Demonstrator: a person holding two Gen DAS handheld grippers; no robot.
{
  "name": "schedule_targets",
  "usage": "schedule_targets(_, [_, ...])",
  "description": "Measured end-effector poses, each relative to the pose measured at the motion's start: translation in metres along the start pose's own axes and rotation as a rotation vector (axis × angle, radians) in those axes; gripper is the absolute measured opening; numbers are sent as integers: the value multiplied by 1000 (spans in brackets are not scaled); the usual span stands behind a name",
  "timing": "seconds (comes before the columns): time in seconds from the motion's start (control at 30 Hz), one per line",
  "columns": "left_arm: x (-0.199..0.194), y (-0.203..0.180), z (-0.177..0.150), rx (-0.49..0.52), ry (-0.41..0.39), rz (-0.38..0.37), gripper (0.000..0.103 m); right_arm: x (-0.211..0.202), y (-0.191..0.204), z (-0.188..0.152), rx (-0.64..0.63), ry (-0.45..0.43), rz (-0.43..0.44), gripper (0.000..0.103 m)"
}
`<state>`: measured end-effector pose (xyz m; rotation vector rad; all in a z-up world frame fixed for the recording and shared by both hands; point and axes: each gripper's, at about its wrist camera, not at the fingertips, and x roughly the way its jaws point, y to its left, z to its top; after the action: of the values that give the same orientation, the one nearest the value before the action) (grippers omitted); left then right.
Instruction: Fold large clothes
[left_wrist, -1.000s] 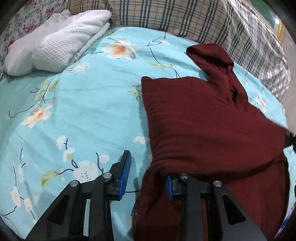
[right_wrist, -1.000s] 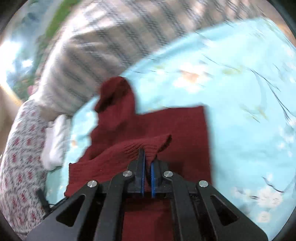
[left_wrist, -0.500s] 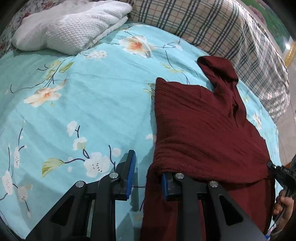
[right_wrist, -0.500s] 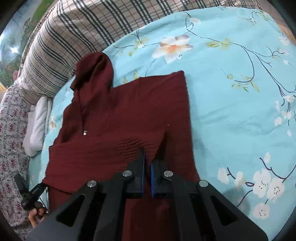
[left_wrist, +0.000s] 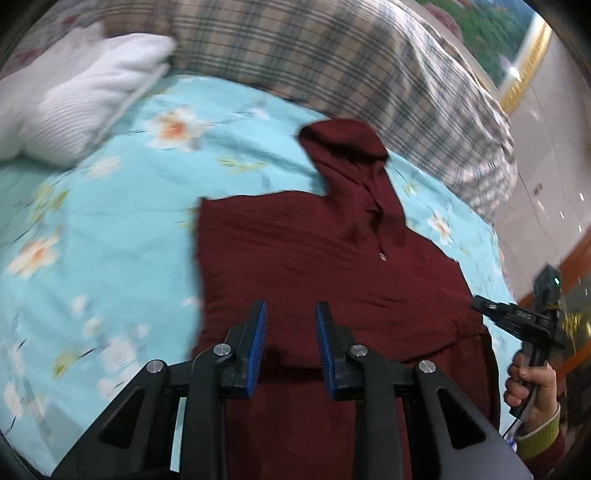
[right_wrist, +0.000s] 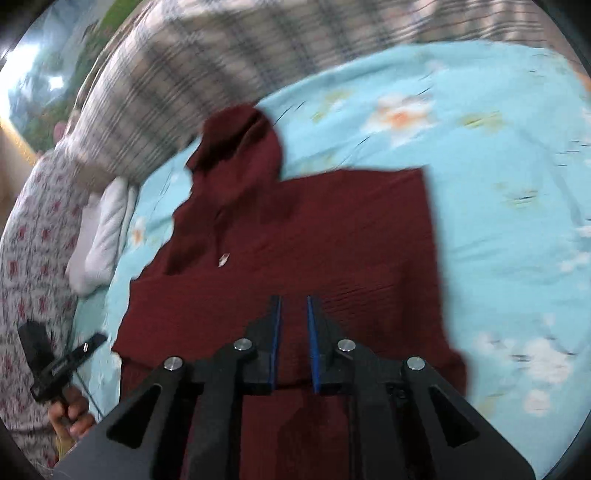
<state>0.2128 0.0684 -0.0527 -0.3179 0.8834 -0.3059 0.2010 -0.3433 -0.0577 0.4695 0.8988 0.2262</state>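
Note:
A dark red hooded sweater (left_wrist: 314, 254) lies on the light blue flowered bedsheet (left_wrist: 110, 229), hood pointing toward the pillows, with a folded-over layer across its body. My left gripper (left_wrist: 290, 314) hovers over the sweater's near part, jaws open and empty. In the right wrist view the sweater (right_wrist: 314, 236) fills the middle, and my right gripper (right_wrist: 293, 302) is above its ribbed part, jaws slightly apart with nothing between them. The right gripper also shows at the right edge of the left wrist view (left_wrist: 517, 317), held by a hand.
A checked pillow (left_wrist: 332, 62) lies across the back of the bed. A white folded towel (left_wrist: 85, 96) sits at the back left. A red-flowered pillow (right_wrist: 29, 236) is at the left of the right wrist view. Open sheet (right_wrist: 517, 221) lies to the sweater's right.
My right gripper has opened and let go of the sweater's ribbed edge, which now lies flat. My left gripper has shifted right, over the sweater. Both views are blurred by motion.

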Motion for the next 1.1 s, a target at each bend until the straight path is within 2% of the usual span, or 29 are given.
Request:
schedule_targets(0.03, [8, -4, 0, 18, 15, 4, 32, 11, 4, -1, -19, 36, 12, 14])
schedule_targets(0.1, [30, -3, -3, 30, 60, 63, 31, 28, 3, -4, -32, 77, -14, 14])
schedule_targets(0.17, [44, 9, -10, -10, 107, 50, 31, 40, -11, -8, 0, 107, -65, 14])
schedule_targets(0.23, [44, 16, -15, -37, 97, 12, 30, 34, -27, -9, 57, 91, -17, 14])
schedule_targets(0.37, [44, 14, -11, -41, 107, 18, 31, 23, -29, -5, 45, 71, -46, 14])
schedule_targets(0.43, [41, 13, -4, -51, 103, 17, 35, 22, -26, 2, 37, 63, -42, 15])
schedule_targets(0.57, [31, 2, 15, -71, 62, -44, 45, 23, -16, 21, 48, 33, 17, 16])
schedule_targets(0.73, [48, -10, 64, -113, 59, -127, 54, 37, -2, 48, 81, 45, 135, 18])
schedule_targets(0.77, [54, -11, 76, -139, 61, -175, 57, 40, 1, 54, 83, 44, 153, 24])
schedule_targets(0.8, [61, -11, 89, -163, 65, -221, 61, 43, 4, 60, 84, 39, 170, 40])
schedule_targets(0.87, [77, -17, 116, -176, 68, -259, 65, 53, 11, 78, 93, 16, 224, 63])
schedule_targets(0.97, [107, -25, 153, -178, 73, -257, 67, 74, 15, 109, 138, 5, 270, 63])
schedule_targets(1.1, [168, -16, 206, -290, 128, -336, 67, 113, 15, 161, 245, 8, 383, 63])
